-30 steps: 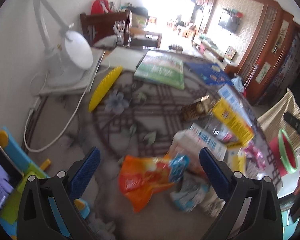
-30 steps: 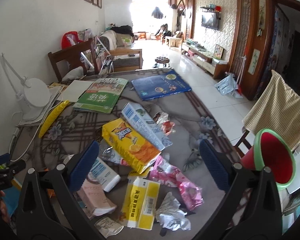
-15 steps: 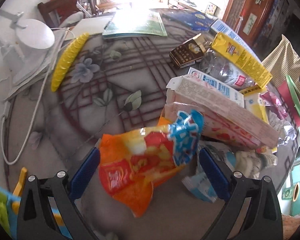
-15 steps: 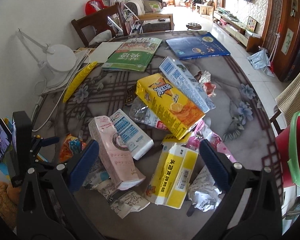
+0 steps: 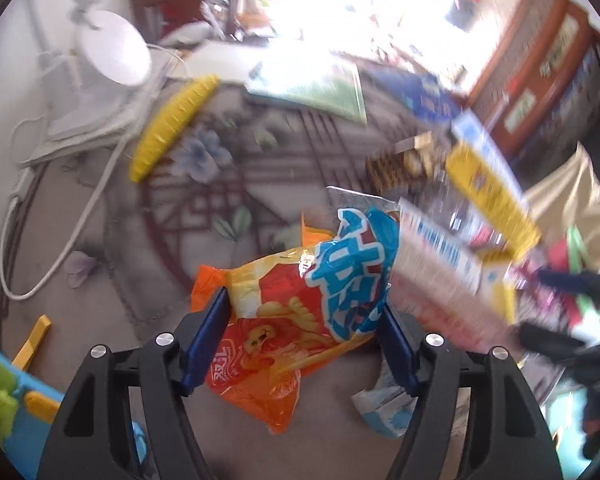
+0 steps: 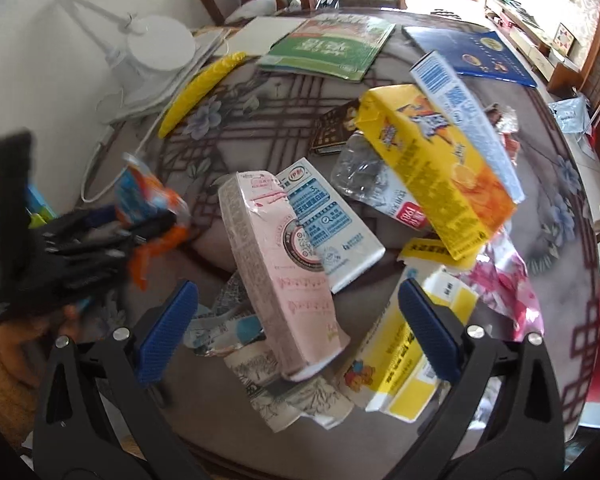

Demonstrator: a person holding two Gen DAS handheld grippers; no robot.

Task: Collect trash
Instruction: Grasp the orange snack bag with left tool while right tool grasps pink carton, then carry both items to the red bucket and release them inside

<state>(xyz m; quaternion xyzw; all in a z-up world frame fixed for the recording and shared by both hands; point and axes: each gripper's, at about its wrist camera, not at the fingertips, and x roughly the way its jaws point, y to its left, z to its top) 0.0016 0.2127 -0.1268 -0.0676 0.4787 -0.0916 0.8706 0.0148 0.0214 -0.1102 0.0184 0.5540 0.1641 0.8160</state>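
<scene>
Closing with the left gripper [image 5: 304, 320] on an orange snack bag [image 5: 276, 344], jaws moving inward at this moment. Between the two blue pads [image 5: 208, 336], the bag, crumpled and touching both of them at its sides, with its blue printed end up near the right pad. Just beyond the right finger, a pink carton [image 5: 440, 288] (blurred here, sharper from the other camera). Farther ahead of the tips, on the patterned table [image 5: 204, 216], a yellow ridged object [image 5: 172, 128] and a white lamp [image 5: 112, 52], both well apart from the grip.

Spread wide with the right gripper [image 6: 296, 304], nothing pressed by either pad. Pointing steeply down at the pile of trash. Directly between its fingers and below them, the pink carton [image 6: 284, 264], lying lengthwise away from the gripper, not touched. Against the right side of that carton, a white and blue milk carton [image 6: 332, 220]. Under the right finger, a yellow and white box [image 6: 404, 364]. Ahead of that finger, a tilted yellow juice carton [image 6: 432, 168], resting on other packages. Near the left finger, crumpled clear wrappers [image 6: 220, 324]. Far to the left of the left finger, blurred, the left gripper with the orange snack bag at its tips.
</scene>
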